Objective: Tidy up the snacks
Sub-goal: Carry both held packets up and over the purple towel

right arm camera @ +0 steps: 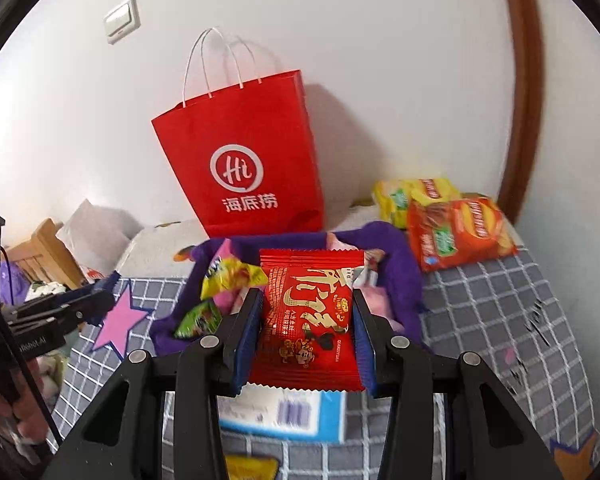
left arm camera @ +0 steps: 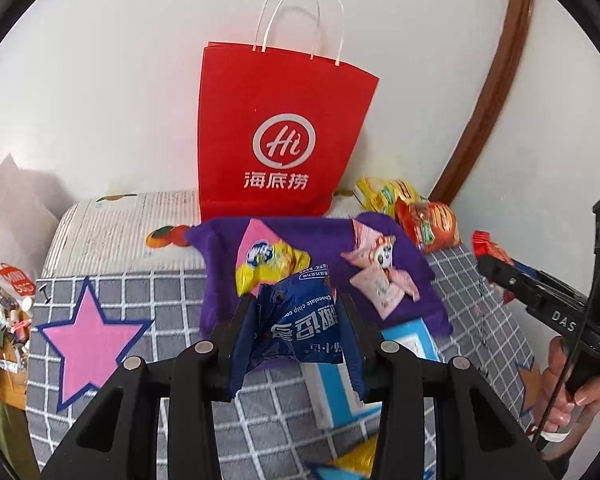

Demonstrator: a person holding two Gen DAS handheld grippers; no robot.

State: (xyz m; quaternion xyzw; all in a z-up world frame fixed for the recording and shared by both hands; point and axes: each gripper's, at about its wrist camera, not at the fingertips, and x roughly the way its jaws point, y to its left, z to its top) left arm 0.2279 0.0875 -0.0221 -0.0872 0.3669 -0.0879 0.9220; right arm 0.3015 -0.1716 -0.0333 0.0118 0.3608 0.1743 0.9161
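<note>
Left gripper pinches blue packet, right gripper red packet: light, crinkly, slippery; hold mid-body.

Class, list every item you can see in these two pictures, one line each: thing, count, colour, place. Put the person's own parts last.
paper bag: one, red, upright against the wall
cloth basket: one, purple, in front of the bag
chip bags: two, yellow and orange, right of the basket
pink packets: a few, in the basket
yellow packet: one, in the basket
green packet: one, in the basket
box: one, blue and white, on the bedspread
bedspread: grey checked, pink star
light switch: one, white, on the wall
blue packet: one, in left gripper
red packet: one, in right gripper
hand: one, holding right gripper
</note>
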